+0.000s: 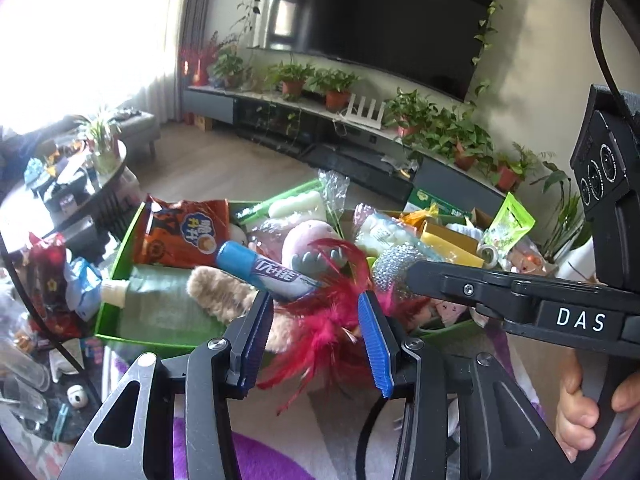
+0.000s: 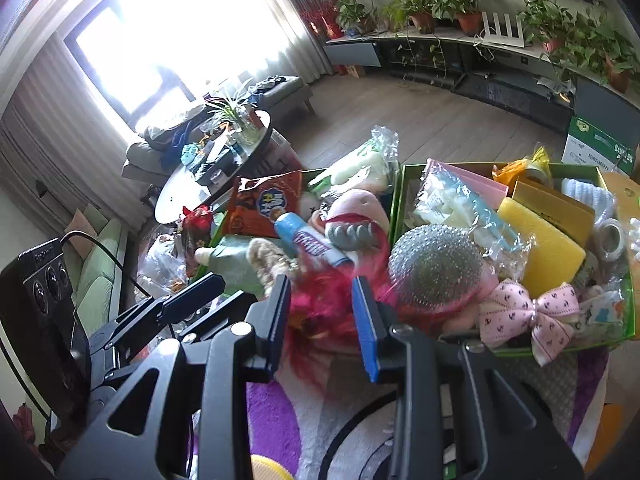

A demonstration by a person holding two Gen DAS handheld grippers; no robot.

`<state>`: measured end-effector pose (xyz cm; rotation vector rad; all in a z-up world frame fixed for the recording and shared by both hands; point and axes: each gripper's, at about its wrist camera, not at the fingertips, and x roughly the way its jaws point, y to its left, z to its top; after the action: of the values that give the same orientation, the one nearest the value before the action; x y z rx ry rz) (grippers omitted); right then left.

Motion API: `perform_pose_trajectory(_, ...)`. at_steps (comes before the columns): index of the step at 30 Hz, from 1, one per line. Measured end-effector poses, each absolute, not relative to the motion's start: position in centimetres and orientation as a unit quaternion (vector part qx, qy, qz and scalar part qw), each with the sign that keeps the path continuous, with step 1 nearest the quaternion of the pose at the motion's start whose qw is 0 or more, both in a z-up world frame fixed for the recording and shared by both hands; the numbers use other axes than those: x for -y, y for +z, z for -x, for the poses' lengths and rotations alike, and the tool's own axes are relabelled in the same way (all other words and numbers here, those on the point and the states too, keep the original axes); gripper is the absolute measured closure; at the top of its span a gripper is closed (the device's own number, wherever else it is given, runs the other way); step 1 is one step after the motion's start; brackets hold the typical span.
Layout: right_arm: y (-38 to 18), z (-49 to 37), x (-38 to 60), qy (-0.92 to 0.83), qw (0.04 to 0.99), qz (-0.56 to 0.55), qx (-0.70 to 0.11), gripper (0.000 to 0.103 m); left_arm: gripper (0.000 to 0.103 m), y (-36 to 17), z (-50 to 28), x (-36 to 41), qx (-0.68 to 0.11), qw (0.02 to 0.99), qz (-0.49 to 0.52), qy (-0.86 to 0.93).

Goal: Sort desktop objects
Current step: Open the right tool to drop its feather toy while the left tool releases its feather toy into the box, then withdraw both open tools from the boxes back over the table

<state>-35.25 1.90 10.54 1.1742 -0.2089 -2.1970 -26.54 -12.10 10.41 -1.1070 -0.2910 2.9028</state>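
Hanging over the near edge of two green boxes, both tongs stand spread with nothing pinched. The left gripper (image 1: 316, 334) has its blue pads (image 1: 374, 344) apart, and the red feather toy (image 1: 320, 320) shows in the gap behind them without either pad pressing on it. The right gripper (image 2: 322, 322) is parted too, the same feathers (image 2: 316, 320) blurred between its fingers, and no pad is seen to touch them.

The feather toy lies at the front of the left green box (image 1: 120, 320), across the seam with the right green box (image 2: 624, 280). Just behind it rest a blue tube (image 1: 264, 270), a tan fuzzy toy (image 1: 224, 292) and a pink plush (image 1: 308, 240); an orange snack bag (image 1: 184, 232) leans at the back.

In the right box a silver scrubber ball (image 2: 436, 264) sits beside a yellow sponge (image 2: 548, 252), with a pink ribbon bow (image 2: 528, 312) at the front rim. A hand (image 1: 592, 404) grips the right tool's handle.
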Motion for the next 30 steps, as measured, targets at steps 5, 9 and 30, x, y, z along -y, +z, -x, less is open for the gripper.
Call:
perform_pose_trajectory(5, 12.2, 32.7, -2.4, -0.838, 0.324, -0.433, 0.074, 0.07, 0.045, 12.0, 23.5, 10.8, 0.069, -0.004, 0.321, 0.944)
perform_pose_trajectory(9, 13.7, 30.1, -3.2, -0.844, 0.332, -0.415, 0.071, 0.064, 0.045, 13.1, 20.9, 9.6, 0.051, -0.009, 0.297, 0.954)
perform_pose_trajectory(30, 15.0, 18.0, -6.6, -0.848, 0.369, -0.376, 0.061, 0.056, 0.044, 14.0, 11.1, 6.9, 0.022, -0.028, 0.272, 0.962)
